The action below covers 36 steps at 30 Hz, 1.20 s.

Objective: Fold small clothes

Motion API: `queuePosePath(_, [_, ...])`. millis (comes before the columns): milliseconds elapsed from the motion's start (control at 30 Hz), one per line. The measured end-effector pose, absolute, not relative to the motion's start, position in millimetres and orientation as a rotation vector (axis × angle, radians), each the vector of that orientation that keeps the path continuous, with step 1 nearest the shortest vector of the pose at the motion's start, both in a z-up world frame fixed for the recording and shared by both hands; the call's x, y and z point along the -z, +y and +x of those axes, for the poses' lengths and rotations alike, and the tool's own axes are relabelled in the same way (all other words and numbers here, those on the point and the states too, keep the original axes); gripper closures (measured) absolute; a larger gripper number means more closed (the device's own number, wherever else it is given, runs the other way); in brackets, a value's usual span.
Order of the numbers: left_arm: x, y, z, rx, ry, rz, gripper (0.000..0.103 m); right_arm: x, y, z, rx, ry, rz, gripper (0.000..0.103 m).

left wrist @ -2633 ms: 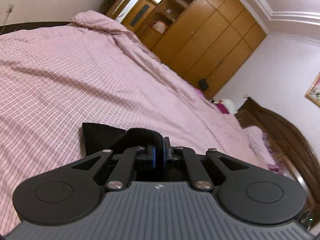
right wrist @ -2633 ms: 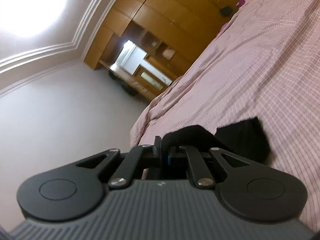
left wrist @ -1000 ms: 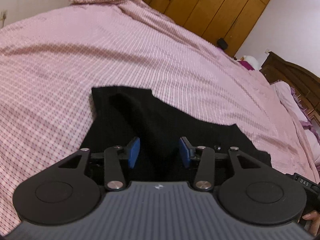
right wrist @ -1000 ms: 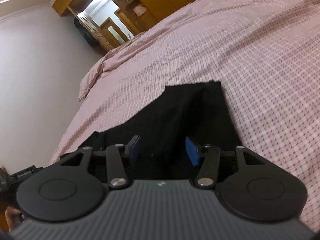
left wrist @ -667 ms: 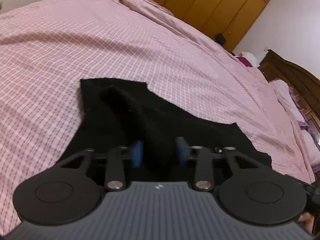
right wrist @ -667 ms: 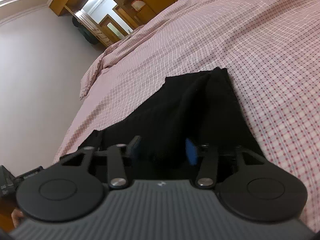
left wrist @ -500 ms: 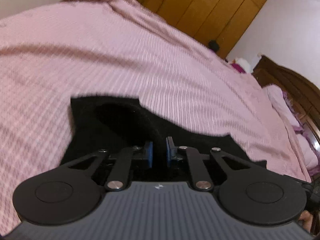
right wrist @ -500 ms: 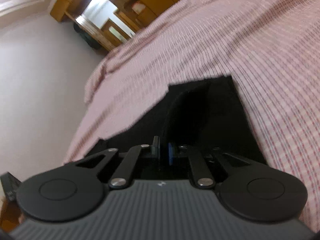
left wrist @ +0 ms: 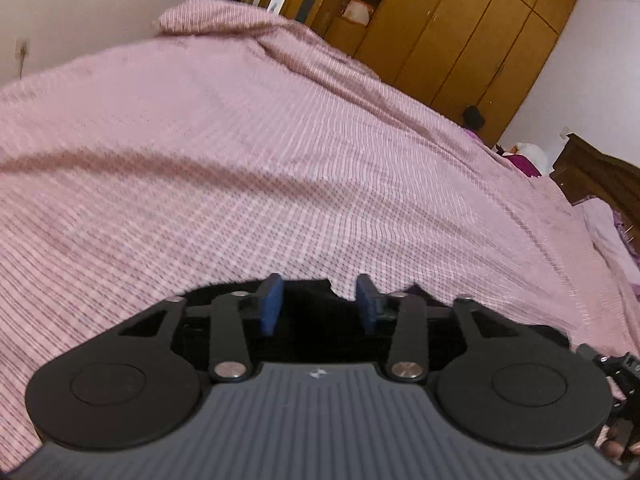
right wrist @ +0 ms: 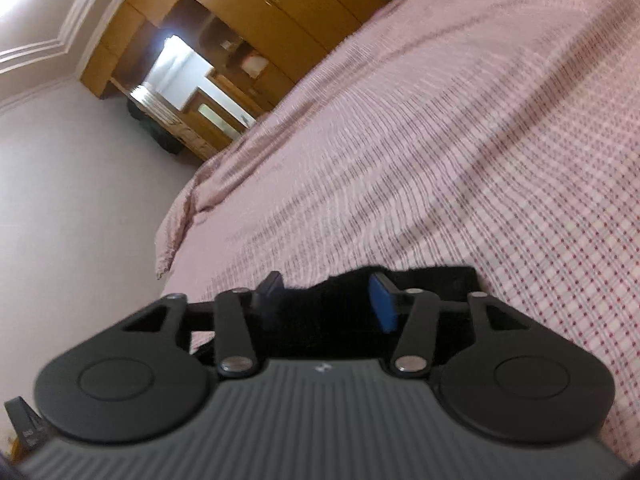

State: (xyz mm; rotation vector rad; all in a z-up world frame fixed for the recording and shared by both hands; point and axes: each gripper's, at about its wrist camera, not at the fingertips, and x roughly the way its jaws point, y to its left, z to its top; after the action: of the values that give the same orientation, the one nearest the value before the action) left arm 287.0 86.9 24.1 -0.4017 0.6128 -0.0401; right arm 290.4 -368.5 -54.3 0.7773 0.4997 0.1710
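The left tongs (left wrist: 320,304) stand apart, their blue pads (left wrist: 271,306) clear of any cloth; their jaws have just been opening, and nothing is pinched between them. Directly beneath and just ahead of them lies the black garment (left wrist: 308,312), flat on the pink checked bedspread (left wrist: 280,168), only its far edge showing past the fingers. The right tongs (right wrist: 326,300) are likewise parted and have just been opening, gripping nothing; the same black garment (right wrist: 436,280) lies under them and reaches a little to their right on the bedspread (right wrist: 480,140). Beyond the left tongs, well past the bed, stands a wooden wardrobe (left wrist: 460,36). At the lower right of the left tongs, part of the other gripper shows.
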Motion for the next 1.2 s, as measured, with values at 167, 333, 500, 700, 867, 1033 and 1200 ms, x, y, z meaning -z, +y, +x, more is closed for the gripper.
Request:
queuePosePath(167, [-33, 87, 276, 0.043, 0.587, -0.363, 0.048, 52, -368, 280, -0.17, 0.492, 0.725, 0.05])
queuePosePath(333, [-36, 70, 258, 0.081, 0.556, -0.274, 0.048, 44, -363, 270, -0.147, 0.468, 0.613, 0.05])
queuePosePath(500, [-15, 53, 258, 0.108, 0.593, -0.197, 0.048, 36, -340, 269, -0.245, 0.491, 0.407, 0.051])
queuePosePath(700, [31, 63, 280, 0.05, 0.671, -0.188, 0.049, 56, -330, 300, -0.298, 0.635, 0.357, 0.052])
queuePosePath(867, [44, 72, 288, 0.041, 0.661, -0.161, 0.044, 81, -338, 327, -0.233, 0.649, 0.325, 0.055])
queuePosePath(1033, [49, 72, 292, 0.043, 0.661, -0.164, 0.042, 80, -332, 329, -0.218, 0.631, 0.302, 0.054])
queuePosePath(1200, [42, 69, 292, 0.036, 0.676, -0.153, 0.042, 72, -337, 320, -0.209, 0.622, 0.354, 0.053])
